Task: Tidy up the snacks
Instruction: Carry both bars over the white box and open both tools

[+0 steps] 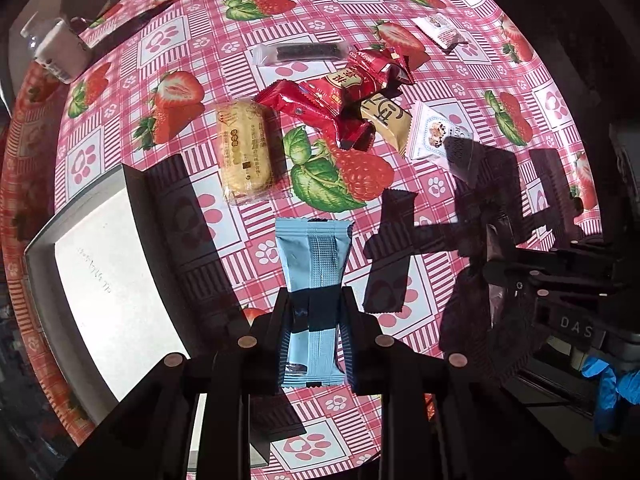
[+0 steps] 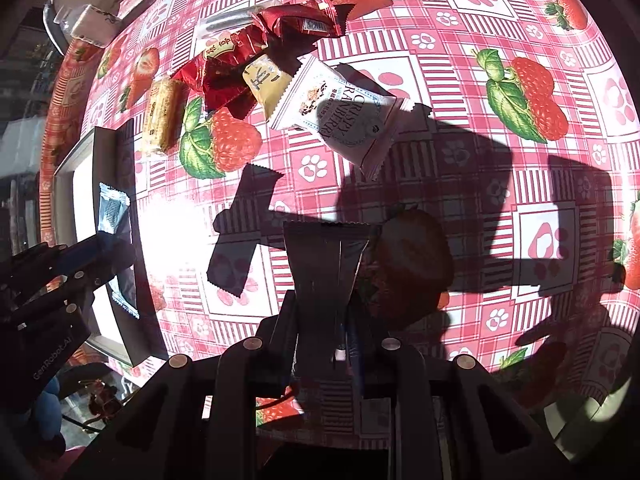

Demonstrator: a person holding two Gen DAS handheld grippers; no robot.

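Observation:
My left gripper (image 1: pixel 316 320) points down and is shut on a light blue snack packet (image 1: pixel 314 256), held above the strawberry tablecloth. In the right wrist view that gripper (image 2: pixel 114 260) and the blue packet (image 2: pixel 114 208) hang over the white box (image 2: pixel 66 168). My right gripper (image 2: pixel 322 320) is shut on a flat packet (image 2: pixel 324 256) that looks dark in shadow. It is also at the right edge of the left wrist view, right gripper (image 1: pixel 492 268). A pile of loose snacks lies beyond: a yellow cake (image 1: pixel 244 152), red packets (image 1: pixel 320 108), a tan packet (image 1: pixel 386 120) and a white cranberry packet (image 1: pixel 432 132).
The white box (image 1: pixel 100 280) lies open at the left on the tablecloth (image 1: pixel 460 80). A dark bar in a clear wrapper (image 1: pixel 300 52) and a small white packet (image 1: pixel 438 28) lie farther back. A labelled bottle (image 1: pixel 60 48) stands at the far left edge. Strong shadows of both grippers fall across the cloth.

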